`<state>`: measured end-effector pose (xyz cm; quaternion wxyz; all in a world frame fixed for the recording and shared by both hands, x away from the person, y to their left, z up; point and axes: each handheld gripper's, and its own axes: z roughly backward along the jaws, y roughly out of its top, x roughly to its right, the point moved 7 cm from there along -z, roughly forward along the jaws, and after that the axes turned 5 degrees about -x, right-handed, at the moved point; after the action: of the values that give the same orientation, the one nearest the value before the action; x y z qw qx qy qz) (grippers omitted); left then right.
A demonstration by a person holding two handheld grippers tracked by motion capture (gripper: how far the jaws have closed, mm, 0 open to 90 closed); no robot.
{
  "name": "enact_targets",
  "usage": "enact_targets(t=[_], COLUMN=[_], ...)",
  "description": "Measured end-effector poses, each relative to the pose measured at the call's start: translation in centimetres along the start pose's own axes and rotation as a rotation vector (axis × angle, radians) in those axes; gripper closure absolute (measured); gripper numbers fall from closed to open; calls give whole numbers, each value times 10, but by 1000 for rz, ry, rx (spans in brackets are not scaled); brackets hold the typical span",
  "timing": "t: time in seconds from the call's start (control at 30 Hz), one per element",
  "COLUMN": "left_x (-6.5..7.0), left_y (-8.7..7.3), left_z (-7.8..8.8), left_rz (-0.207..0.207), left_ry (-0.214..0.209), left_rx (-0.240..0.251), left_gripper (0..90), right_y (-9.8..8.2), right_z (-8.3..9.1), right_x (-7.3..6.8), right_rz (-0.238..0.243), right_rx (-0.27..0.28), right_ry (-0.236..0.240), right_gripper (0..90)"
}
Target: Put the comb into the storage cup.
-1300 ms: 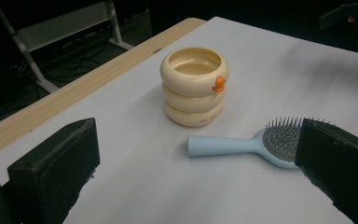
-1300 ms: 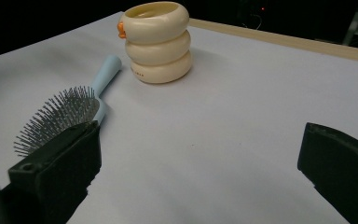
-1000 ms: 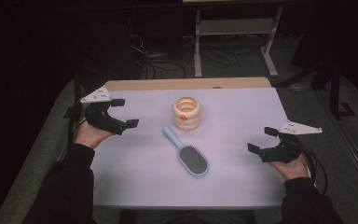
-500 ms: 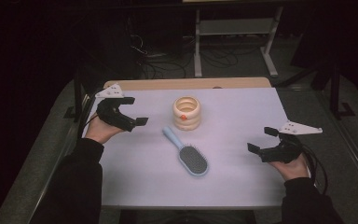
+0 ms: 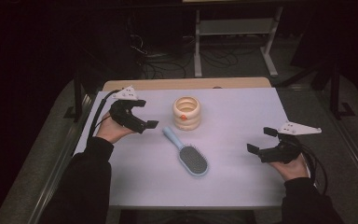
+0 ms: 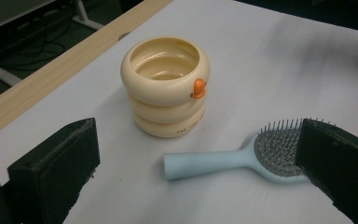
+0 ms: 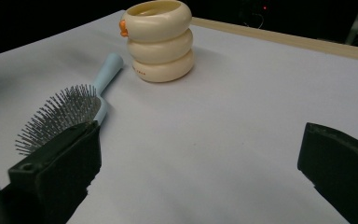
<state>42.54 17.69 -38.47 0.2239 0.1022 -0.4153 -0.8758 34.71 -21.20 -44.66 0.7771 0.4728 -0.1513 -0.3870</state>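
On the table, covered in a pale sheet, lay a light blue hairbrush, bristles up, its handle pointing toward a cream ringed cup with a small orange knob on its side. Brush and cup sat near one another but apart, the handle end stopping just short of the cup's base.

At the person's left, the left claw hovered above the table just beside the cup, aimed toward the cup and the brush handle. From the left gripper view its jaws stood wide apart with nothing between them, framing the cup and the brush. Over by the right edge, the right claw was held well apart from both things, jaws likewise spread and empty; the right gripper view looked across bare sheet toward the bristles and the cup beyond.

Judged from this, the work had barely begun. Nothing was gripped, neither thing was lifted, and the cup stood upright and empty. The left claw seemed to be lining up on the handle or the cup; the grasp itself, any carrying, and any placing, perhaps brush into cup, all remained to be done.
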Motion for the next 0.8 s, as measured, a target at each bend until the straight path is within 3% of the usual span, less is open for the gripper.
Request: enact_targets(t=[0.8], left_x=[1], left_y=[-1], left_z=[-31], left_rz=[0], left_ry=[-39], left_rx=[-31], left_gripper=[0], right_y=[-1], right_z=[-1], right_x=[-1], right_rz=[9], right_rx=[-8], right_ry=[-1], right_gripper=[0])
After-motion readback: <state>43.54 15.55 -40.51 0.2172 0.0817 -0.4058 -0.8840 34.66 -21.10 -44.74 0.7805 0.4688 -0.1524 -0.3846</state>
